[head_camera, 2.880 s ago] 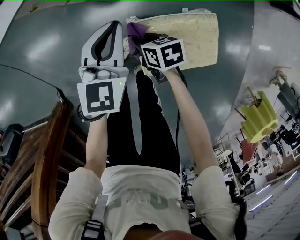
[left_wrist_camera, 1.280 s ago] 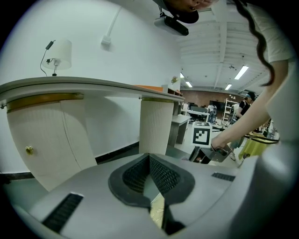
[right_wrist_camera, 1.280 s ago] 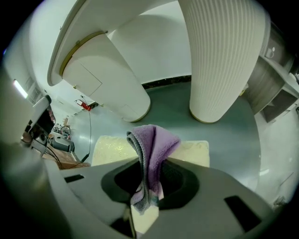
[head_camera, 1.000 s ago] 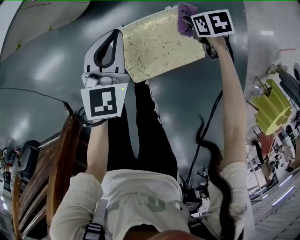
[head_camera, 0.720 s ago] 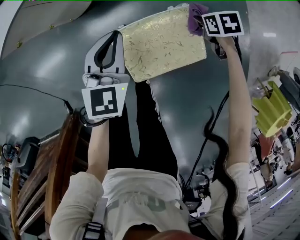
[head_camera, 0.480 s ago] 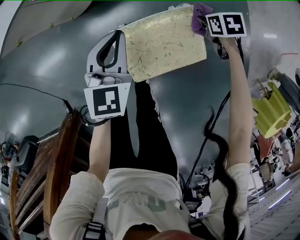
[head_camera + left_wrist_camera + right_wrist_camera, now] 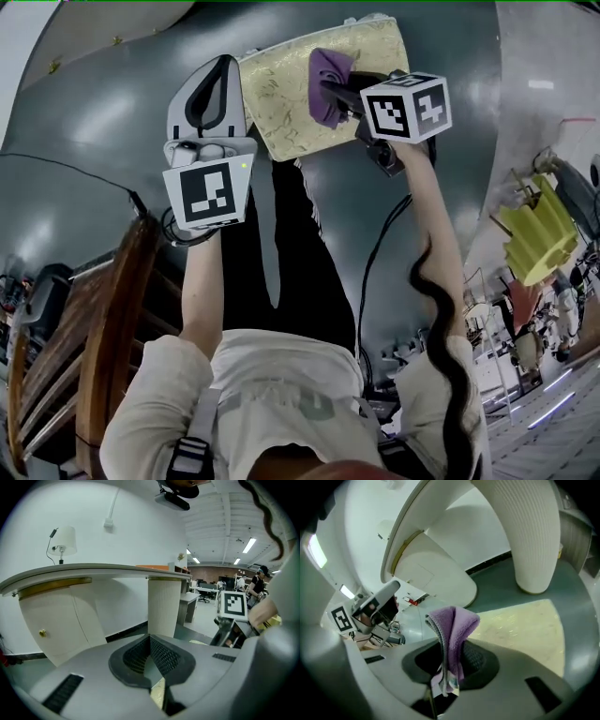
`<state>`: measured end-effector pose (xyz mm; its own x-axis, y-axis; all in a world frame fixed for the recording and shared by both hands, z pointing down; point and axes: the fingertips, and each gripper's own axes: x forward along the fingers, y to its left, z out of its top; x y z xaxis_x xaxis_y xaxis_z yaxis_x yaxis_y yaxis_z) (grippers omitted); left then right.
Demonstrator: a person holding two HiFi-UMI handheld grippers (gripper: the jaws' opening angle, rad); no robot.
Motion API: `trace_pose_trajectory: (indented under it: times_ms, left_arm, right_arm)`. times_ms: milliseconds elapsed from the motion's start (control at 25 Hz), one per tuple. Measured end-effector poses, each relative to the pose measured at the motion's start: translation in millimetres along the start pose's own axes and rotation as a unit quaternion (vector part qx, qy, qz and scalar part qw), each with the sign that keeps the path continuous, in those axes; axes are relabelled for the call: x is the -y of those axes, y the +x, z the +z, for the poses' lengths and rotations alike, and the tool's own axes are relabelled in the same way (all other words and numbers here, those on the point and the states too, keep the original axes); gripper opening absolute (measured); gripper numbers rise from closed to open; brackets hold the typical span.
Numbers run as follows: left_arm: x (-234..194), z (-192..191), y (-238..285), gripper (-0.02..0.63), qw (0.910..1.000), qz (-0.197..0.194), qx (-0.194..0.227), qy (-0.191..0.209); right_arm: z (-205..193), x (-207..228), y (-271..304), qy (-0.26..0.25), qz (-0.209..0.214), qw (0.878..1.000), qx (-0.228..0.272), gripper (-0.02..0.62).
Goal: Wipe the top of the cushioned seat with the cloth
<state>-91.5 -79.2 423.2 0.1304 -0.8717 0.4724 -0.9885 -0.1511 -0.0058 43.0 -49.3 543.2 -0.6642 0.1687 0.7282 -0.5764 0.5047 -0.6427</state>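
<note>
Right gripper is clamping the purple cloth midway along the cushioned seat; left gripper is hovering closed at its edge.

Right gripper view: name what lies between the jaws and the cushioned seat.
Only the purple cloth, clamped by the right gripper over the cushioned seat; right gripper view.

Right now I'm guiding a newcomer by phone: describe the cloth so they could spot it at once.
Look for the pale gold, leaf-patterned cushioned seat against the dark grey floor. Over it, the right gripper's tongs pinch a small bunched cloth. It is the only purple, fuzzy thing there; the seat is flat gold and the gripper is grey.
</note>
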Motion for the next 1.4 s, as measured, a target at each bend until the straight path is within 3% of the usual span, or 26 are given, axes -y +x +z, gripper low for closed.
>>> trace_pose_trajectory:
  times_ms: [200, 440, 760, 1120, 1240, 1400]
  left_arm:
    - [-16, -6, -9, 0.006, 0.9998, 0.016, -0.007, 0.001]
    - [-22, -16, -17, 0.006, 0.9995, 0.025, -0.016, -0.014]
    - [-22, -28, -21, 0.006, 0.9991, 0.021, -0.035, -0.01]
    - [-17, -20, -14, 0.006, 0.9997, 0.015, -0.015, -0.008]
    - [-15, -25, -15, 0.006, 0.9996, 0.01, -0.027, -0.001]
    - [-6, -25, -14, 0.006, 0.9999, 0.002, -0.013, -0.005]
  right_arm:
    - [-43, -60, 77, 0.013, 0.043, 0.998, -0.046, 0.093]
    - [-77, -79, 128, -0.015, 0.04, 0.992, -0.115, 0.092]
    - [-86, -75, 138, -0.058, 0.019, 0.989, -0.132, 0.092]
    - [-79, -69, 137, -0.09, 0.014, 0.986, -0.14, 0.094]
    - [-76, -59, 127, -0.094, 0.008, 0.986, -0.138, 0.094]
    - [-74, -31, 104, -0.088, -0.018, 0.987, -0.131, 0.094]
